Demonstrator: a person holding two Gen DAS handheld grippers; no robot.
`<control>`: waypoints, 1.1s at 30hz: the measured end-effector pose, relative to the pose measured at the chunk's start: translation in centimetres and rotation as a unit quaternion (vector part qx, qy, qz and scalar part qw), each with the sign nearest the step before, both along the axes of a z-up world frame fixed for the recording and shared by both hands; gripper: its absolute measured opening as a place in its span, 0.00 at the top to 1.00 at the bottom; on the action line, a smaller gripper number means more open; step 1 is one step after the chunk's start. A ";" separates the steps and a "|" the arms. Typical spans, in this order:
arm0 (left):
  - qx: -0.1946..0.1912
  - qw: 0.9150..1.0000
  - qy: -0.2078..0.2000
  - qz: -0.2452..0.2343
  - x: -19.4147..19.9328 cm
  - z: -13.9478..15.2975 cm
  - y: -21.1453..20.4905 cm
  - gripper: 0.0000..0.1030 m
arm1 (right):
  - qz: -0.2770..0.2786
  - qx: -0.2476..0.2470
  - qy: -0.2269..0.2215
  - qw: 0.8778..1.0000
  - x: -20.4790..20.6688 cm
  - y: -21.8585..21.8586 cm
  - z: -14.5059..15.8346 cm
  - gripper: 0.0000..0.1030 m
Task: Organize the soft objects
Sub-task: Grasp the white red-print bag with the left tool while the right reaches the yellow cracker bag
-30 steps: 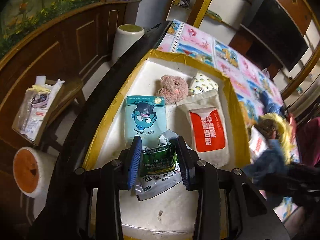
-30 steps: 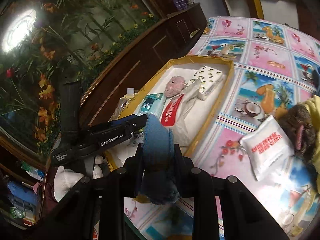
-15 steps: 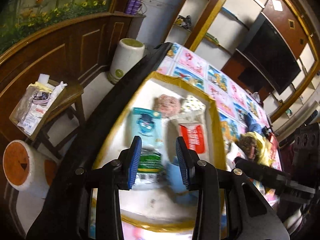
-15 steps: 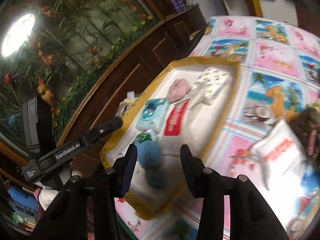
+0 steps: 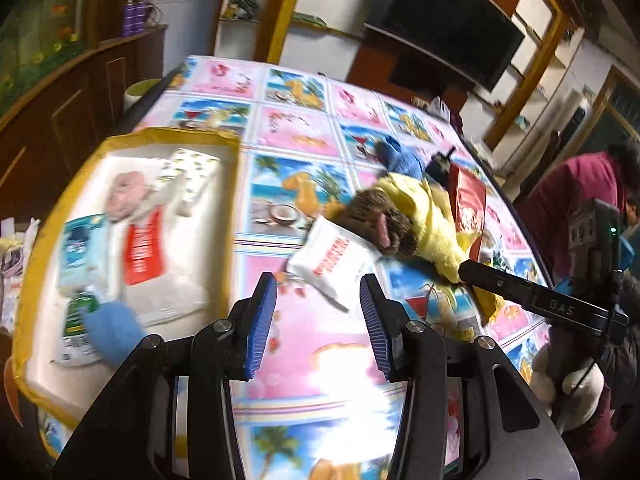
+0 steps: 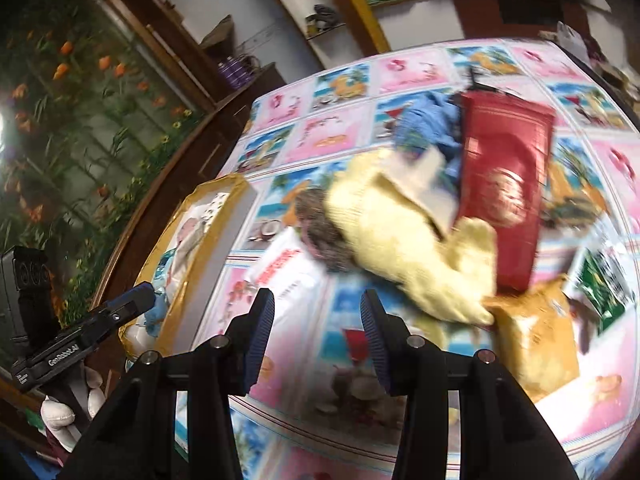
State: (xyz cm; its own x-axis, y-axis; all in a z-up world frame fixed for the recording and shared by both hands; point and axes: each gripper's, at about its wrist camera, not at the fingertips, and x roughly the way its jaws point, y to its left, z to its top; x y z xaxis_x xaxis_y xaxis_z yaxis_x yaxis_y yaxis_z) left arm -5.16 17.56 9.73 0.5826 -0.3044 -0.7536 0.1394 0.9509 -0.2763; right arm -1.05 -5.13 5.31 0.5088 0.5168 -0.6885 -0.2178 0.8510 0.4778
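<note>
We find the white pouch lying on the desk, right of the yellow-rimmed tray, touching the yellow plush. Left gripper and right gripper hang above, jaws released, empty. We judge the next pickup pending: descend, straddle the pouch.

- Left gripper: two matte black fingers, each faced with a ribbed blue pad, and a round silver screw head near each finger's base.
- Right gripper: the same black frame, with darker navy ribbed pads and silver screws.
- From the right wrist view, the left unit appears as a black bar printed "GenRobot.AI" in white, tipped in blue.
- White gloved hand with rounded, padded fingers below that bar.
- Another white glove, beside a maroon sleeve.
</note>
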 end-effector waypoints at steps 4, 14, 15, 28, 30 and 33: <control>0.041 0.999 0.031 0.008 3.1 -1.8 -3.5 0.58 | -0.017 0.022 0.009 1.000 -0.3 -2.2 -0.7 0.56; 0.162 0.985 0.039 0.030 8.1 -6.7 -7.0 0.58 | -0.022 0.045 -0.004 0.999 -1.5 -6.4 -1.1 0.56; 0.156 0.987 0.038 0.029 8.3 -7.0 -7.1 0.52 | -0.027 0.047 -0.003 0.999 -1.5 -6.8 -1.3 0.56; 0.114 0.990 0.036 -0.074 3.7 -6.0 -10.0 0.90 | -0.073 0.050 -0.001 0.996 -2.7 -11.6 -2.0 0.56; 0.104 0.991 0.036 -0.079 2.7 -6.0 -9.8 0.90 | -0.078 0.041 -0.005 0.996 -2.9 -12.3 -1.8 0.56; 0.079 0.993 0.042 -0.079 1.8 -5.9 -9.2 0.90 | -0.074 0.009 -0.007 0.997 -3.3 -12.5 -1.7 0.53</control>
State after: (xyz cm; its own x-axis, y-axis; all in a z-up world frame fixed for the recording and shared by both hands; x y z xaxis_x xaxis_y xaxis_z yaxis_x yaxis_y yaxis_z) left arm -3.40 8.34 3.81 0.4700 -0.2619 -0.8429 0.2739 0.9511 -0.1427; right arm -4.37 -17.64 3.62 0.5909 0.4467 -0.6717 -0.0968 0.8659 0.4907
